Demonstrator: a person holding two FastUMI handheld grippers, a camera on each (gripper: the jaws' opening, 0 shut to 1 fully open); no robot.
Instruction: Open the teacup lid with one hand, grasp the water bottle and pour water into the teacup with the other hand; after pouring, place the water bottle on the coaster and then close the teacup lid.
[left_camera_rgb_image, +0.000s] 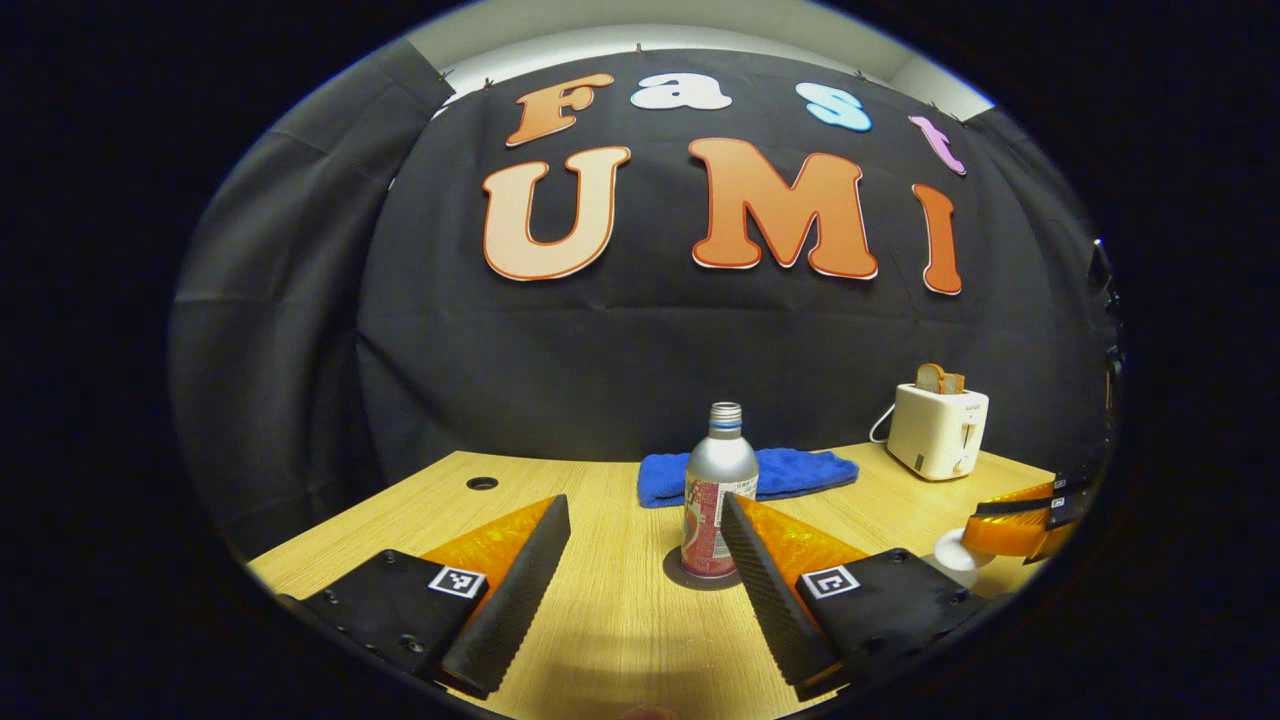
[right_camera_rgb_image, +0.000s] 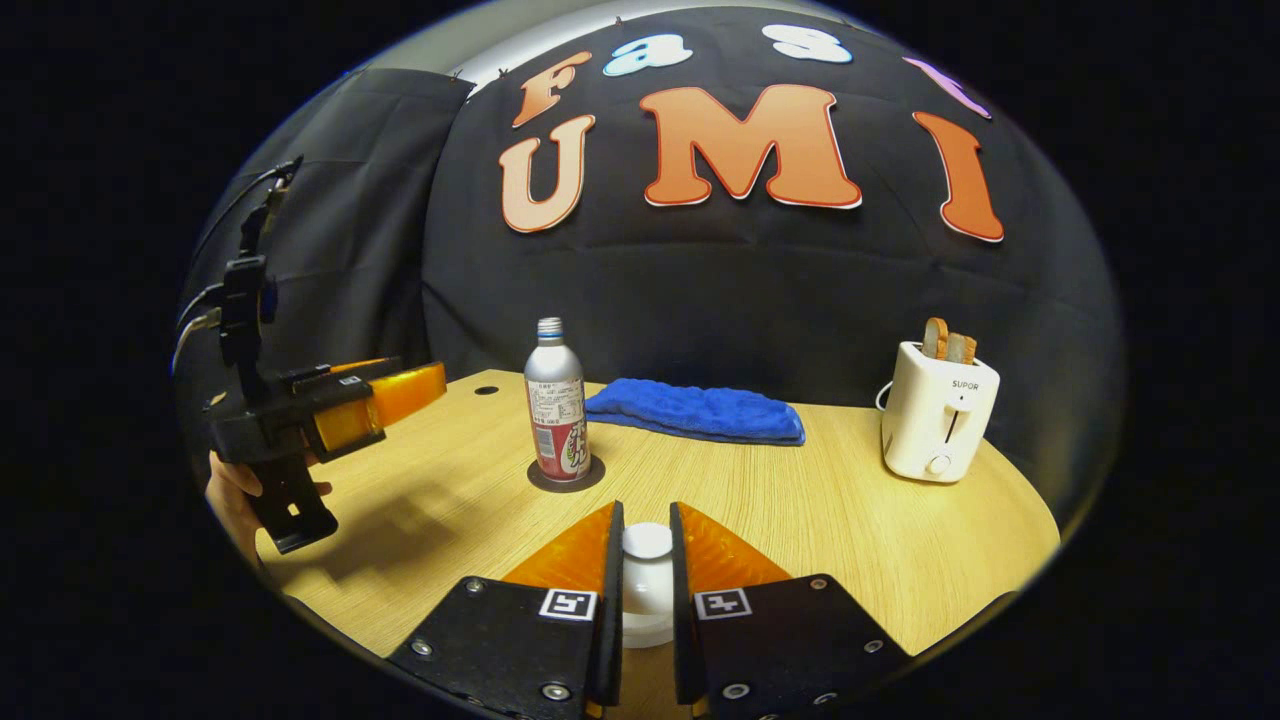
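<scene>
Nearest in the right gripper view, the right hand-held gripper (right_camera_rgb_image: 647, 580) has its fingers drawn narrow about the white lid (right_camera_rgb_image: 647, 541) of the teacup (right_camera_rgb_image: 648, 610), one finger on each side of the knob. They seem to press it, though the contact itself is hard to confirm. The lid sits on the cup, not lifted.

In the left gripper view, the left hand-held gripper (left_camera_rgb_image: 640, 560) is spread wide and holds nothing, its fingers hanging over the bare tabletop (left_camera_rgb_image: 600, 620). The bottle (left_camera_rgb_image: 718, 490) stands upright on the dark coaster (left_camera_rgb_image: 690, 580) just beyond the fingertips, a little toward the gripper's right finger.

Judging by this, the bottle is back on its coaster and the step in hand is the lid: either the closing is being finished or the opening is about to start; the pictures do not settle which. If closing, the next move calls for loosening the right grip and pulling straight up without dragging the lid.

Farther off lie a blue cloth (right_camera_rgb_image: 700, 412) and a toaster (right_camera_rgb_image: 938, 412) with bread in it.
</scene>
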